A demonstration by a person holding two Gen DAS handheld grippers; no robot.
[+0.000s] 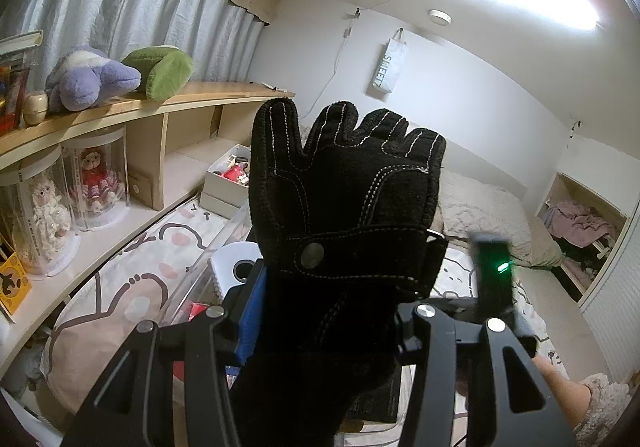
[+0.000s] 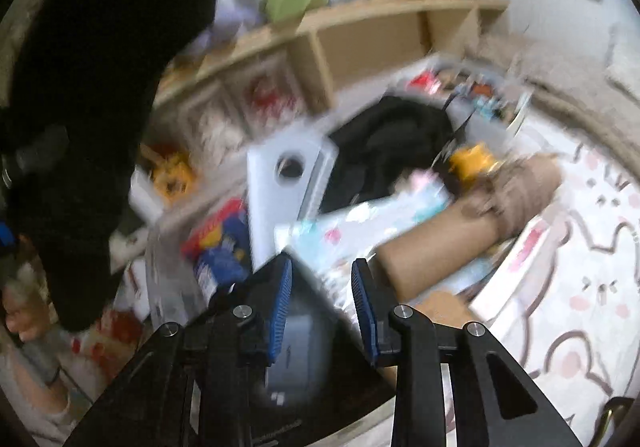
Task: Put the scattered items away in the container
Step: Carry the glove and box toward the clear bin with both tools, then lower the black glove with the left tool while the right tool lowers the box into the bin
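Note:
My left gripper (image 1: 320, 331) is shut on a black stitched glove (image 1: 344, 215) and holds it upright, high above the bed; the glove hides most of its fingers. The same glove hangs dark at the left of the blurred right wrist view (image 2: 80, 87). My right gripper (image 2: 322, 307) is open and empty, its blue pads (image 2: 282, 303) apart over a clear plastic container (image 1: 208, 259). The container holds a white box with a round hole (image 2: 284, 183), black cloth (image 2: 392, 139), a red and blue pack (image 2: 220, 243) and a pale printed pouch (image 2: 360, 223).
A wooden shelf (image 1: 132, 115) along the left wall carries plush toys (image 1: 92, 79) and doll cases (image 1: 96, 183). A white box of small items (image 1: 230, 175) sits on the bed. A patterned sheet (image 2: 580, 247) covers the bed. A blanket (image 1: 480, 211) lies beyond.

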